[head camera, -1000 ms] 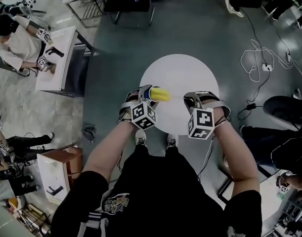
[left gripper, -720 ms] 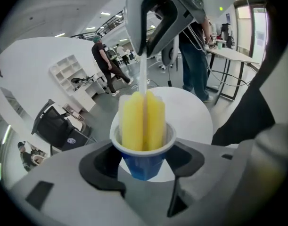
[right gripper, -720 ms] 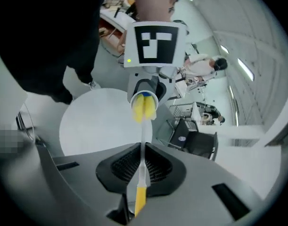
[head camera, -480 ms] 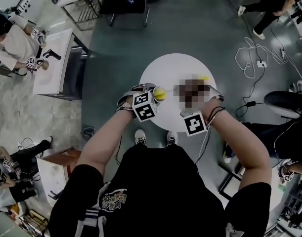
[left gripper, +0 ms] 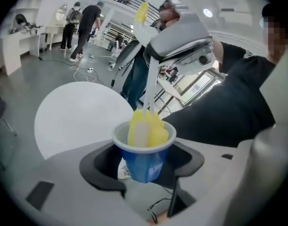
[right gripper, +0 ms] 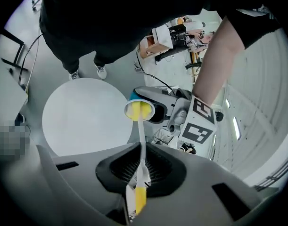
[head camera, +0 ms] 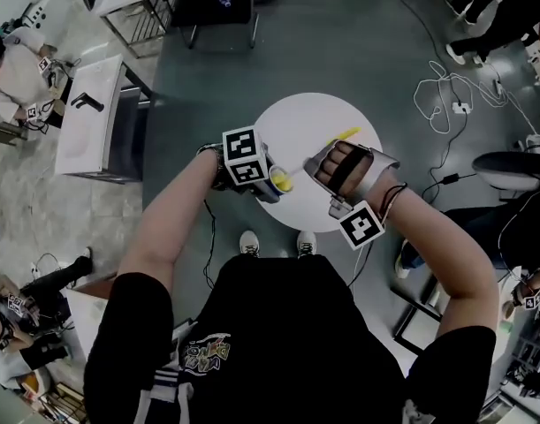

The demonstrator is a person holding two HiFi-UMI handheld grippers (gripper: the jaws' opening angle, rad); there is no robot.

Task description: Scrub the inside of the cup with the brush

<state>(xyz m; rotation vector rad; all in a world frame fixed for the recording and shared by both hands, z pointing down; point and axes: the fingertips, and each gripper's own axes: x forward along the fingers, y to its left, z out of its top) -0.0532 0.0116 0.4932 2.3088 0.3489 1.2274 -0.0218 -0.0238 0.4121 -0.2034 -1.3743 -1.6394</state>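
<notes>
Standing on grey floor (head camera: 340, 42) beside trailing cables (head camera: 446, 104): round white table (head camera: 305, 126).

You stand at a round white table (head camera: 296, 124) on a grey-green floor (head camera: 358, 42). To your left, the flooring turns to a paler mottled strip (head camera: 40, 201), where a white desk (head camera: 88, 126) stands with a seated person (head camera: 13, 73) beside it. Loose white cables (head camera: 442, 104) lie on the floor to your right, near a dark round seat (head camera: 508, 175). A dark chair (head camera: 218, 5) stands beyond the table. The left gripper view shows ceiling lights (left gripper: 207, 13) lit and two people (left gripper: 85, 27) standing near a white counter (left gripper: 14, 46).
</notes>
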